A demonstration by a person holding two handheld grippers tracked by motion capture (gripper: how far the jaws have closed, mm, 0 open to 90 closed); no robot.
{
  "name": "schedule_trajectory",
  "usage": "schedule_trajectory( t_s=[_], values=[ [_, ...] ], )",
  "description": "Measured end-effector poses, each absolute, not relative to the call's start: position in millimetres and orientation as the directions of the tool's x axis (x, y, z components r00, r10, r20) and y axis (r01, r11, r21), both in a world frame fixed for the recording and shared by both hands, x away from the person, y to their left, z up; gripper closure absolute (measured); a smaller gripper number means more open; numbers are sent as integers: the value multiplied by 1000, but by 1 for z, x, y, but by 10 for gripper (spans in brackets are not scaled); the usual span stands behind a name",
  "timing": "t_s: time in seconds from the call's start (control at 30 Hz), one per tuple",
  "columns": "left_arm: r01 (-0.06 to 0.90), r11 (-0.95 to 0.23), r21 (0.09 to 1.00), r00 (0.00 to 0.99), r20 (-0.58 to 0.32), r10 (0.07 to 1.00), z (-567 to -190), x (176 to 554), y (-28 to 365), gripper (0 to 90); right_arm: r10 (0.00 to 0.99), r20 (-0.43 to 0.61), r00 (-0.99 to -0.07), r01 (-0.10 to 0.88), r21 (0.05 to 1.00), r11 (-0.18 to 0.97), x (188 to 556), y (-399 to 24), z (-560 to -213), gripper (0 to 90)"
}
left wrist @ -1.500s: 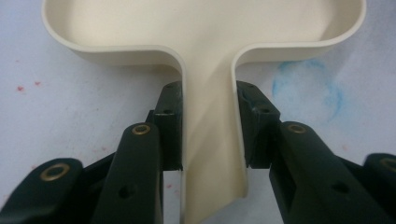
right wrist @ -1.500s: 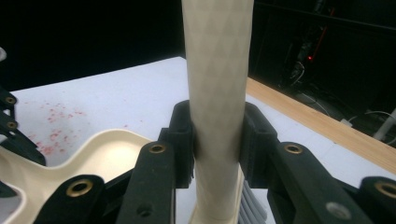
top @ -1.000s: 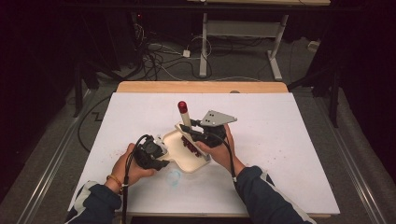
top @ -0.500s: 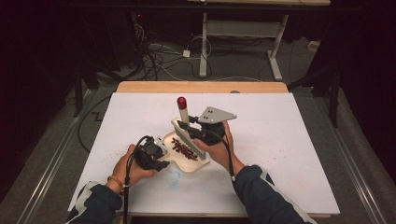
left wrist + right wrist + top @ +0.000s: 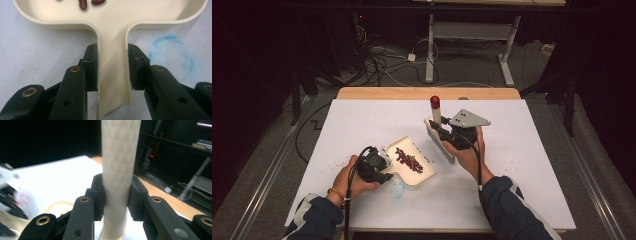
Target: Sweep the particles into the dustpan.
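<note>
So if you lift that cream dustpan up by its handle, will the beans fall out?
Probably not, if it stays level: the dustpan has a raised rim around the beans. It looks like stiff plastic, so it should not bend. The beans are small and loose, so tilting it forward would likely make them roll. The left gripper clamps only the narrow handle, so it might wobble.

1. The cream plastic dustpan-shaped tray [image 5: 112,30] looks smooth with a soft sheen.
2. The dark red beans [image 5: 408,160] in it are glossy.
3. The pale brush handle [image 5: 117,170] bears a fine triangular texture, matt.
4. Black jaws look matt plastic with brass-coloured rivets.
5. The white counter [image 5: 362,120] is matt, paper-like, with a wooden far edge.
</note>
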State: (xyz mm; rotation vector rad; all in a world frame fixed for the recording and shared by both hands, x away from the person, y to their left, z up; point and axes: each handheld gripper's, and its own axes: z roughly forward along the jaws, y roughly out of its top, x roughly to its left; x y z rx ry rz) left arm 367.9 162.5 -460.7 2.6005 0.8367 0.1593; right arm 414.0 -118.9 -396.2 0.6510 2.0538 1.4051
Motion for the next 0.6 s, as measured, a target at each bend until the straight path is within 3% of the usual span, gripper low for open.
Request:
schedule_trajectory(
  t_s=[0.27,0.6],
  values=[
    [544,-736,403,813,-37,581,-462,370,168,634,651,-241,-720,35,924,381,416,-105,-415,708],
    [550,-734,397,810,-42,585,-462,371,168,634,593,-229,-772,9,929,371,415,-83,-420,708]
  ],
)
